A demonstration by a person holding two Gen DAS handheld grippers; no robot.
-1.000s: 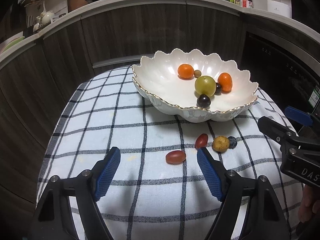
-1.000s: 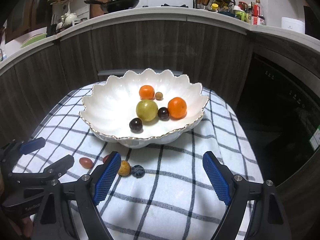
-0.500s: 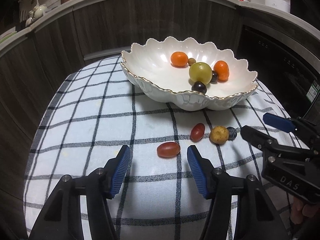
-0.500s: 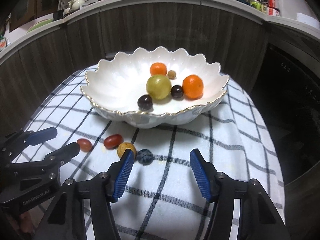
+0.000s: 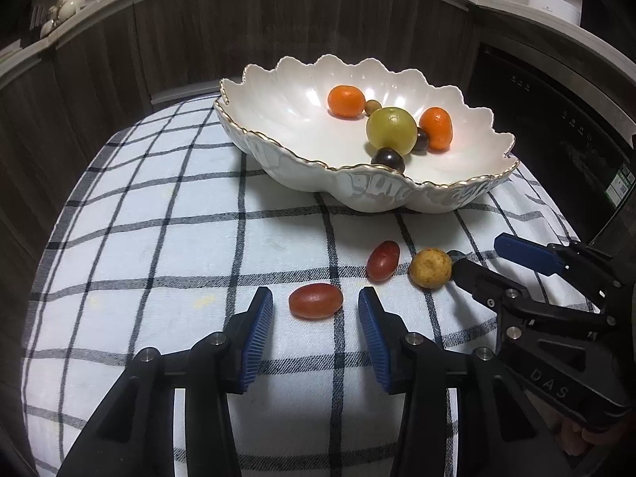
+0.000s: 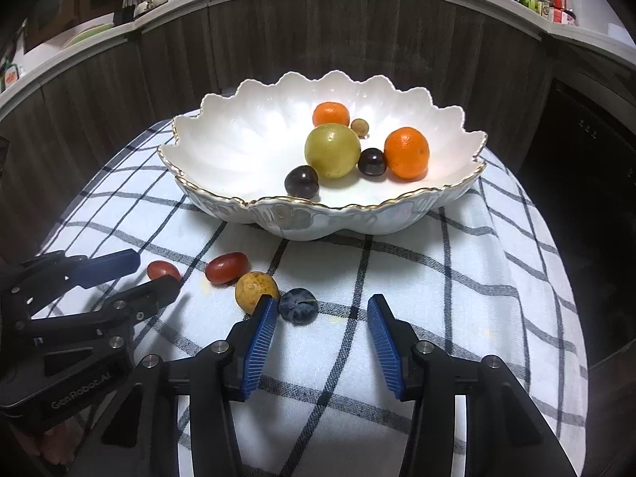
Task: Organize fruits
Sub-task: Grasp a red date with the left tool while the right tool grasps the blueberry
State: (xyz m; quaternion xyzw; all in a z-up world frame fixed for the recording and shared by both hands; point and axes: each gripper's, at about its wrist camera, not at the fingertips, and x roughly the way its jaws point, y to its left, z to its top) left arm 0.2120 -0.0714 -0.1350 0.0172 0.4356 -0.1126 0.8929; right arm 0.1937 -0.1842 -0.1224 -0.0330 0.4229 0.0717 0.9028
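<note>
A white scalloped bowl holds two oranges, a green fruit, dark grapes and a small brown fruit. On the checked cloth lie two red grapes, a yellow fruit and a blueberry. My left gripper is open, its pads either side of the nearer red grape, apart from it. My right gripper is open, with the blueberry just inside its left pad.
The checked cloth covers a small round table whose edges drop off on all sides. Dark wood cabinets curve behind the table. A dark appliance front stands at the right.
Both grippers have moved forward and down toward the loose fruit, and their jaws have narrowed. The left pads now flank the red grape; the right pads reach the blueberry.
</note>
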